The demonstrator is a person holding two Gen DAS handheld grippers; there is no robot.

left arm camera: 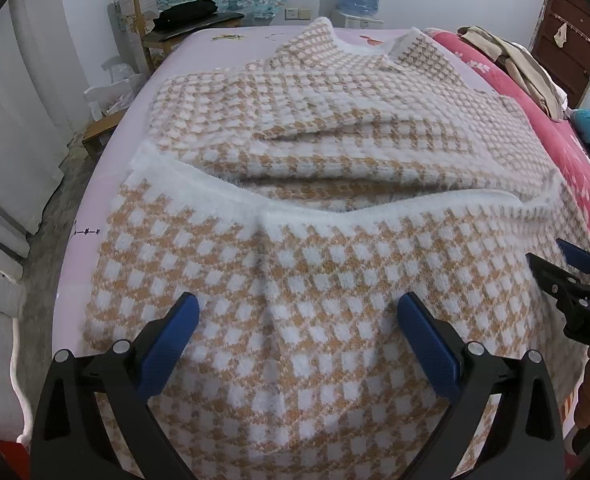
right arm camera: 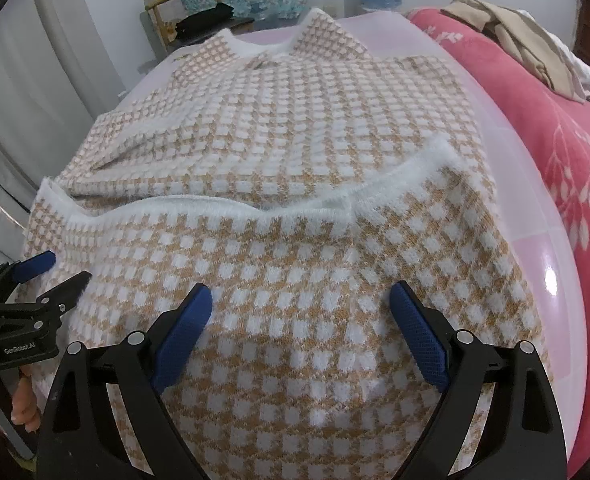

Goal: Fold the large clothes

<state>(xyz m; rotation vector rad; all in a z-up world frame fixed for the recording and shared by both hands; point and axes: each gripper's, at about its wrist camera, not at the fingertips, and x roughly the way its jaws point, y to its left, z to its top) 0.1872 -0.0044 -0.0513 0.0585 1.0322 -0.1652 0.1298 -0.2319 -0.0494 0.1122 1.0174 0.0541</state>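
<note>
On the bed (left arm camera: 107,168), the checked sweater (left arm camera: 295,280) lies spread out, its white hem (right arm camera: 255,206) already brought up over the body in 1 fold. Both the left hand-held gripper (left arm camera: 297,320) and right hand-held gripper (right arm camera: 301,308) hover over it, fingers apart, holding nothing. Further folds probably remain.

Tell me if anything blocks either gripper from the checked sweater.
Nothing visible does. The left gripper and right gripper both hang open directly over the folded-up lower part of the checked sweater, with only fabric between their fingers.
</note>
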